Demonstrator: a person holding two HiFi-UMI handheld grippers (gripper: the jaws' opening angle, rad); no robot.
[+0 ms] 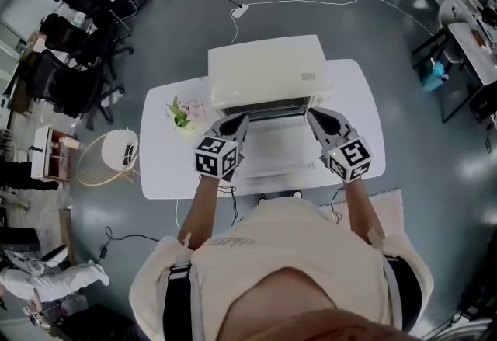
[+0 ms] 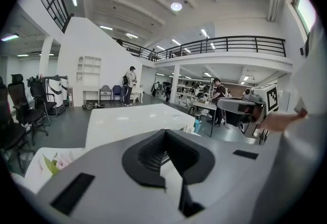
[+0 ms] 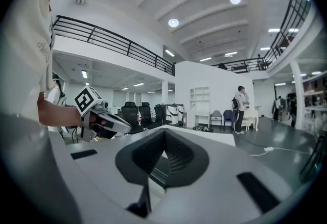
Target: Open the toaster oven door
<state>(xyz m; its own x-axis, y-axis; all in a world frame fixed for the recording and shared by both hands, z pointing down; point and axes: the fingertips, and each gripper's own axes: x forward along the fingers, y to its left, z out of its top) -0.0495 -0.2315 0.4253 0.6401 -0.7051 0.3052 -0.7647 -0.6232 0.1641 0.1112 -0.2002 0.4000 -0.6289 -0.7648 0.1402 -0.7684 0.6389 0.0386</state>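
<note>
1. The toaster oven (image 1: pixel 268 71) stands at the far middle of the white worktop (image 1: pixel 167 176), with its front turned to me.
2. Its door (image 1: pixel 276 147) is already folded down and lies nearly flat in front of the dark opening, reaching toward the near edge of the worktop.
3. My left gripper (image 1: pixel 239 123) is just beside the left edge of the door, near the front left corner of the oven.
4. In the left gripper view, the black fingers (image 2: pixel 150 154) are narrow. Their tips meet at the top and I see nothing clamped between them, only a pale surface behind the small wedge gap.
5. My right gripper (image 1: pixel 314 116) is at the right edge of the door, near the front right corner.
6. In the right gripper view its fingers (image 3: pixel 176 154) are in the same state: tips together and holding nothing.
7. A small bunch of flowers (image 1: pixel 182 113) lies on the worktop, left of the oven and apart from the left gripper.
</note>
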